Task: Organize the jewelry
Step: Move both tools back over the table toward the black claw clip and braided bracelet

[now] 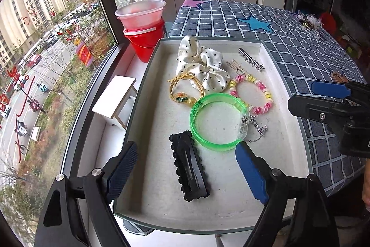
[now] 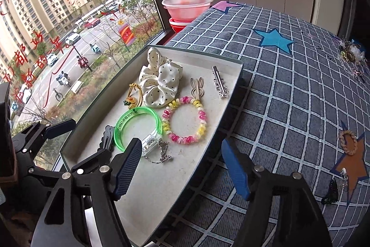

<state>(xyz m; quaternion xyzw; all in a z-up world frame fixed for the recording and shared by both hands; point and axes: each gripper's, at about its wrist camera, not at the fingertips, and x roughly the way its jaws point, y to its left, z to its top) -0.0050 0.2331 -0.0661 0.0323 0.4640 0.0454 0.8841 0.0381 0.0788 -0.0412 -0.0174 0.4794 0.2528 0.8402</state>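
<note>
Two grippers are yours, and both have their jaws wide apart with nothing pinched between them. Your left gripper [image 1: 187,163] hangs over the near end of the shallow white tray [image 1: 148,75]. The black hair clip [image 1: 189,166] lies flat on the tray floor right between its blue fingers [image 1: 249,175], but the pads are not touching it. Your right gripper [image 2: 182,166] hangs over the tray's edge, with one finger above the tray and the other above the checked cloth [image 2: 289,108].

From the middle of the tray in the left wrist view, the green bangle [image 1: 217,122] sits close by at about 5 o'clock. The pink and yellow bead bracelet [image 1: 252,94] is at 3 o'clock, just beside the bangle. The yellow hair tie [image 1: 182,89] is at 9 o'clock. The white dotted scrunchie [image 1: 201,64] is at 12 o'clock, lying partly on the hair tie. The silver clip [image 1: 251,59] is at 1 o'clock near the far wall, with a thin bunny-shaped pin [image 1: 235,66] beside it. A small silver chain [image 1: 259,129] lies at 4 o'clock, against the bangle's clear part.

More things are still out on the cloth. In the right wrist view a braided ring [image 2: 349,139] lies on an orange star [image 2: 351,168] at 3 o'clock, and something dark and sparkly, maybe a clip [image 2: 333,193], lies at 4 o'clock. A far pile [image 2: 351,54] is too blurry to name.
</note>
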